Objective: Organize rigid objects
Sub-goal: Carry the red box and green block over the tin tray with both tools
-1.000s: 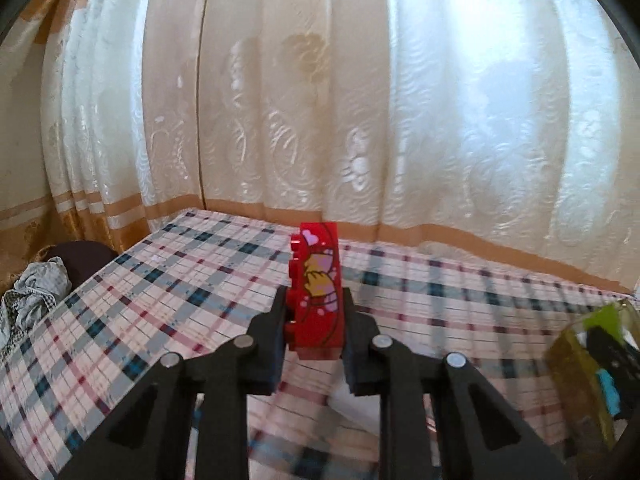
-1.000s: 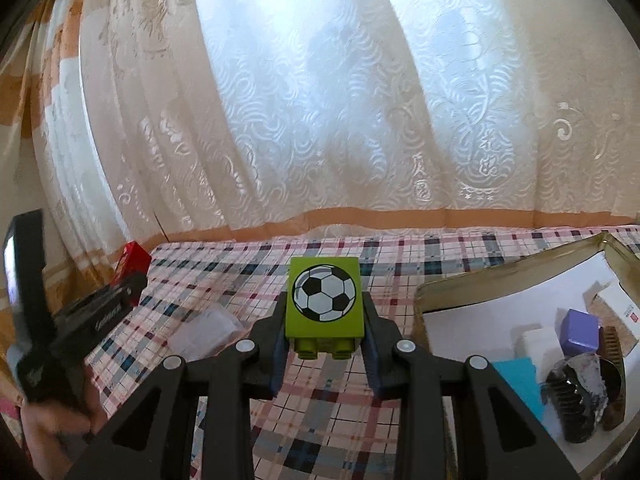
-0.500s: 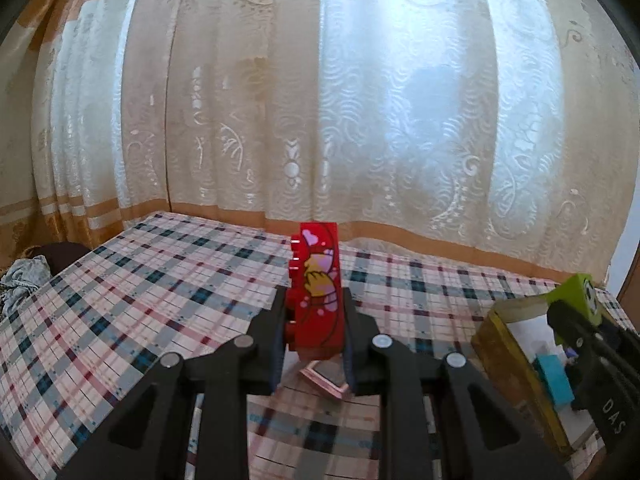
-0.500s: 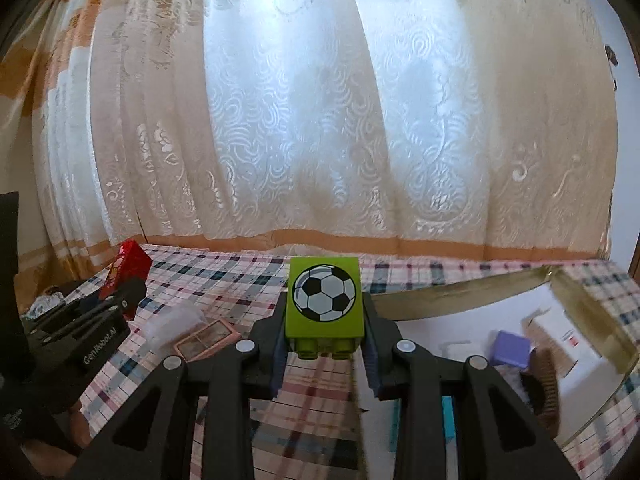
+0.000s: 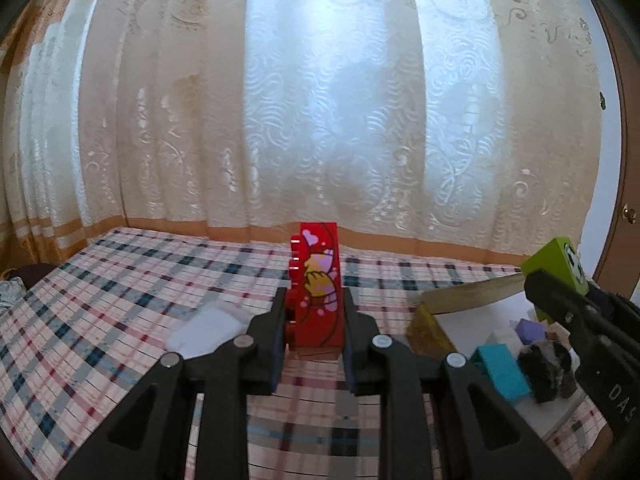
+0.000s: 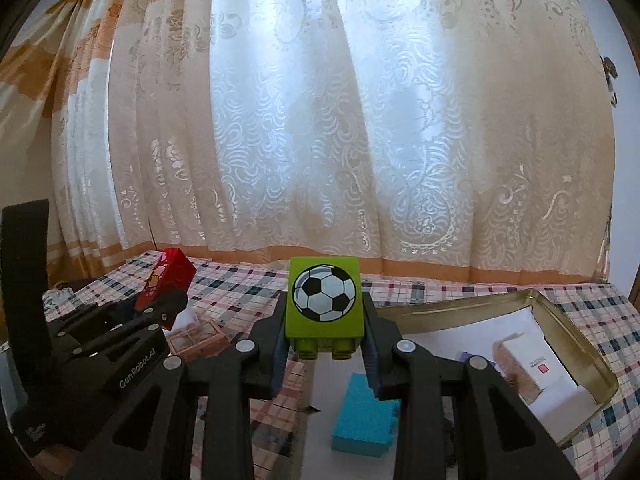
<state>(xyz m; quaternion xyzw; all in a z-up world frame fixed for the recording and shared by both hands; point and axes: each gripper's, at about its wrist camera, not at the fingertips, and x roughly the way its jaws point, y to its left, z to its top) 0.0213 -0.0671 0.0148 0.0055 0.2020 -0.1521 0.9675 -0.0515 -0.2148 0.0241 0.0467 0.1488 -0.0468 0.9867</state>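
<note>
My left gripper (image 5: 314,344) is shut on a red brick (image 5: 318,280) with a heart picture, held upright above the plaid tablecloth. My right gripper (image 6: 325,356) is shut on a green brick (image 6: 325,300) with a football print, held over the near end of a gold tin tray (image 6: 576,332). In the left wrist view the tray (image 5: 472,292) lies to the right, and the green brick (image 5: 556,264) shows above it. The red brick (image 6: 166,280) shows at the left of the right wrist view.
The tray holds a teal brick (image 6: 366,420), a white box (image 6: 532,364), a purple block (image 5: 530,330) and a dark brush (image 5: 546,368). A pink case (image 6: 196,338) and a clear packet (image 5: 208,328) lie on the cloth. A patterned curtain hangs behind.
Both grippers have swung right toward the tin tray, each still holding its brick. The right gripper now hangs over the tray's near end, above the teal brick.
</note>
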